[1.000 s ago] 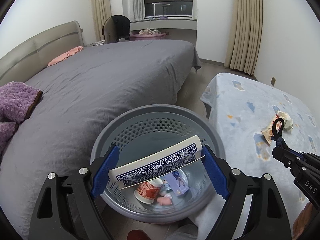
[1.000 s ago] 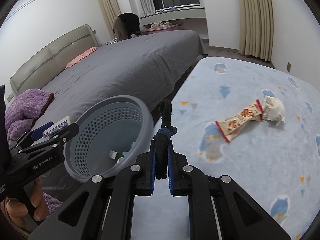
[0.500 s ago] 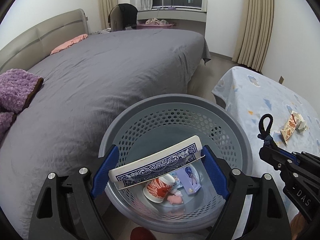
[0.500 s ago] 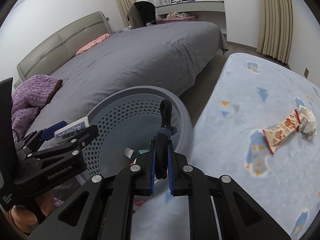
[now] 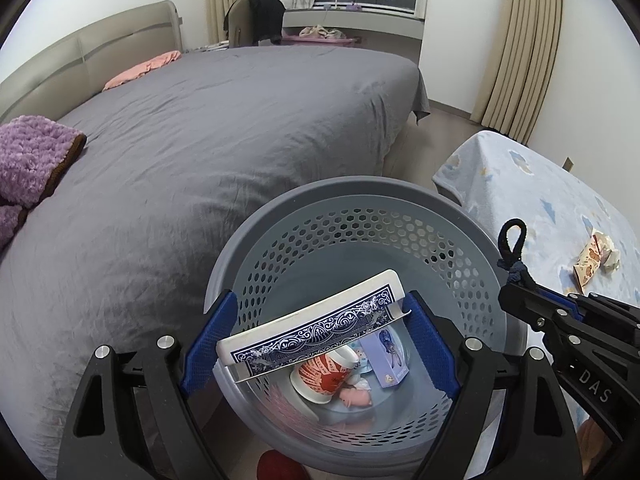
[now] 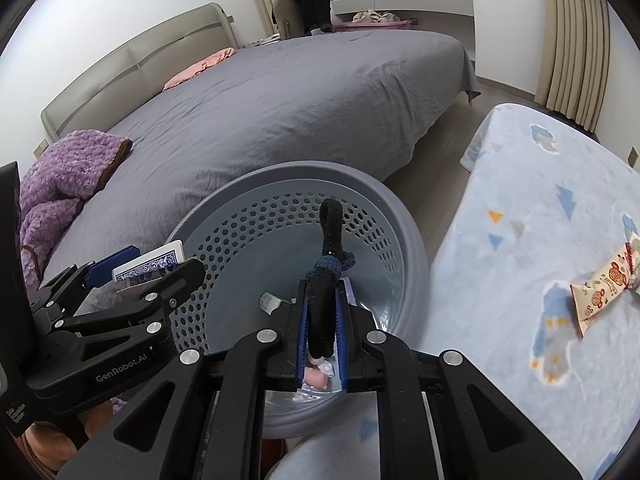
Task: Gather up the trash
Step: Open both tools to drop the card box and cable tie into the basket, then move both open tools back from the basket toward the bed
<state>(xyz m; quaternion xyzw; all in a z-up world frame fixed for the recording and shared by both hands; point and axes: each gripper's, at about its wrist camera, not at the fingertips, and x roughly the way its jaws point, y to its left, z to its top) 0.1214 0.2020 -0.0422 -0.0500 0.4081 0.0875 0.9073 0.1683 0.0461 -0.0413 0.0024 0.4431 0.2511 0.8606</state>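
Both claws moved in over the grey basket [image 5: 360, 200]. Left claw [image 5: 316, 332], wide apart, grips a blue-backed card box [image 5: 316, 322] above it. Right claw [image 6: 322, 320], nearly closed, pinches a black hair tie [image 6: 330, 248]; arm reads "DAS", the left "GenRobot.AI". Cup [image 5: 326, 376], small box inside basket. Snack wrapper [image 6: 600, 292] on bench [image 6: 520, 208].
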